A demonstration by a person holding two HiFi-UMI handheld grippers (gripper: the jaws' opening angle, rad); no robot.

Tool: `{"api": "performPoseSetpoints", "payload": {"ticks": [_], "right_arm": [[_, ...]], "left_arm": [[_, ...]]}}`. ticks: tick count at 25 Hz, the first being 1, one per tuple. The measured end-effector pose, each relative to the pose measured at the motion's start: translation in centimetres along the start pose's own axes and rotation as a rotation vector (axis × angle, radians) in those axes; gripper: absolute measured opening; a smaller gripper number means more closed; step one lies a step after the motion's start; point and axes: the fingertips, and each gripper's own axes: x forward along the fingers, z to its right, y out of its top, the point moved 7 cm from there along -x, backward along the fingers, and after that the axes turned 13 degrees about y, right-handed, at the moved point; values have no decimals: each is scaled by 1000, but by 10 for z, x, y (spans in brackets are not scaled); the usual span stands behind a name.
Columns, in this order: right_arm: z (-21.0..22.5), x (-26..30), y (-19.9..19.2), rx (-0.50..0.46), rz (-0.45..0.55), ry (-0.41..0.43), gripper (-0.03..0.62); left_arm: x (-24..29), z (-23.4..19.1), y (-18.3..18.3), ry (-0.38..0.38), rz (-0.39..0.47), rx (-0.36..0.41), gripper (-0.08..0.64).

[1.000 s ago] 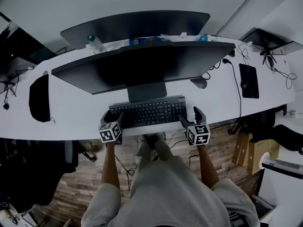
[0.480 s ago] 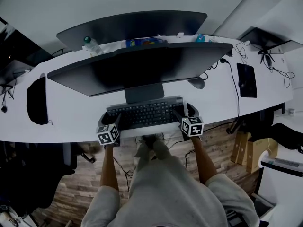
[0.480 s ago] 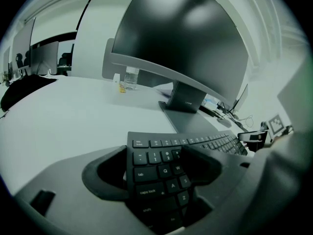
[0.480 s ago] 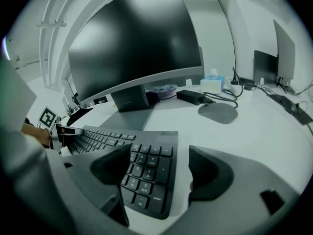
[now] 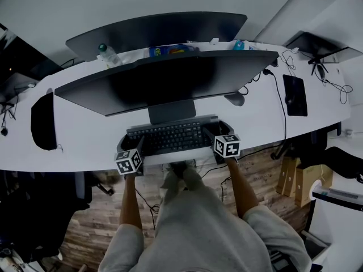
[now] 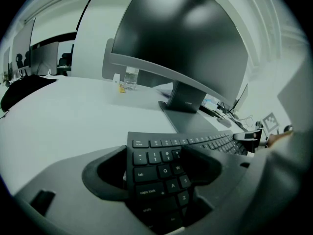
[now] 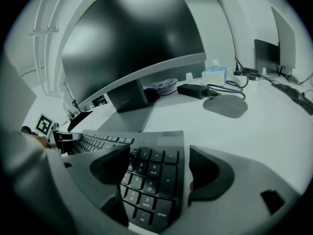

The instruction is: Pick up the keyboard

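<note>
A black keyboard (image 5: 170,136) lies flat on the white desk (image 5: 91,129) in front of the monitor stand. My left gripper (image 5: 131,142) is at its left end. In the left gripper view the jaws of the left gripper (image 6: 154,168) are open and straddle the end keys of the keyboard (image 6: 161,155), with a thin gap at the outer jaw. My right gripper (image 5: 218,129) sits at the keyboard's right end. In the right gripper view the right gripper (image 7: 159,168) stands wide open around the number pad of the keyboard (image 7: 151,165), with desk showing beside the right jaw.
A wide curved monitor (image 5: 164,78) overhangs the keyboard's back edge on its stand (image 5: 173,112). A grey mouse (image 5: 237,99) and a black pad (image 5: 296,95) lie to the right. A bottle (image 5: 108,54) stands behind. The desk's front edge runs just under both grippers.
My right gripper has moved left and down from beside the keyboard until its jaws straddle the right end. The left gripper and the keyboard have not moved.
</note>
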Motion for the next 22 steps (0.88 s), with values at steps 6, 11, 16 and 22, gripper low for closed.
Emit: {"api": "performPoseSetpoints", "payload": {"ticks": [6,11,16,22], "right_arm": [[-1,4,0,8,-11,14,347],[-4,7,0,29,6,-16,350],[-4,7,0,28,13,-25,353],[-7,4,0,20,19,-38,356]], "left_arm": [[1,-1,0,-5,-5,-4,325],[1,-1,0,-4,-8,-9,325],[0,0,0,5,-6,-13,325],[-3,2,-2,13,7,-36,327]]}}
